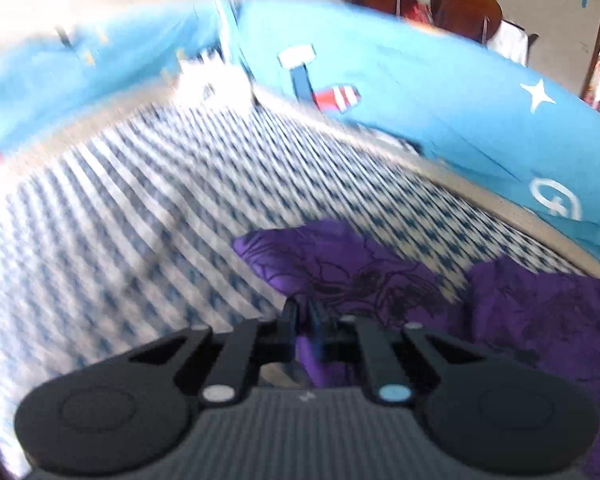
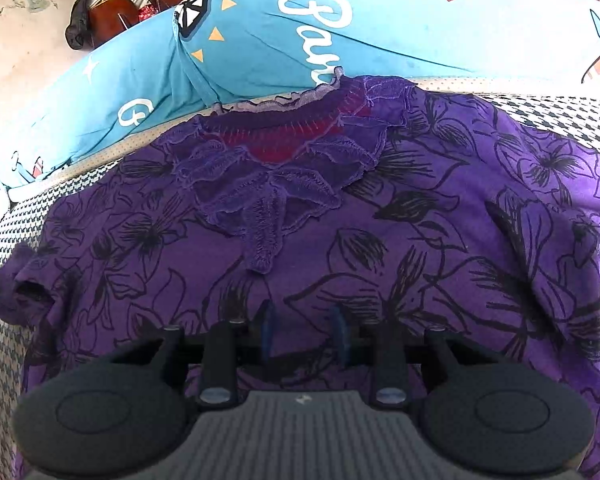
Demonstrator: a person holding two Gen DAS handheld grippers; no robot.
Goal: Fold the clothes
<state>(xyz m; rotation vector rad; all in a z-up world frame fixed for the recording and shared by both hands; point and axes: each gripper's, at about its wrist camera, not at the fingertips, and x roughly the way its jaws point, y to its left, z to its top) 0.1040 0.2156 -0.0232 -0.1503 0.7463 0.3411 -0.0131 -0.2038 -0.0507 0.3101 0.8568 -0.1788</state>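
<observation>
A purple shirt (image 2: 380, 240) with black flower outlines and a lace collar lies spread on a blue-and-white houndstooth sheet (image 2: 0, 344), collar toward the far side. My right gripper (image 2: 302, 328) hovers over its lower middle, jaws a little apart, nothing visibly pinched between its pads. In the blurred left wrist view, my left gripper (image 1: 304, 314) is shut on an edge of the purple shirt (image 1: 360, 276), lifted slightly off the houndstooth sheet (image 1: 140, 220). The cloth runs between the fingers and hangs below them.
A bright blue quilt (image 2: 380, 32) with white lettering and stars is bunched along the far edge of the bed; the same blue quilt (image 1: 440, 88) fills the back of the left wrist view. Behind it stand brown chairs (image 2: 140, 4) draped with clothes. A blurred white object (image 1: 212, 80) lies by the quilt.
</observation>
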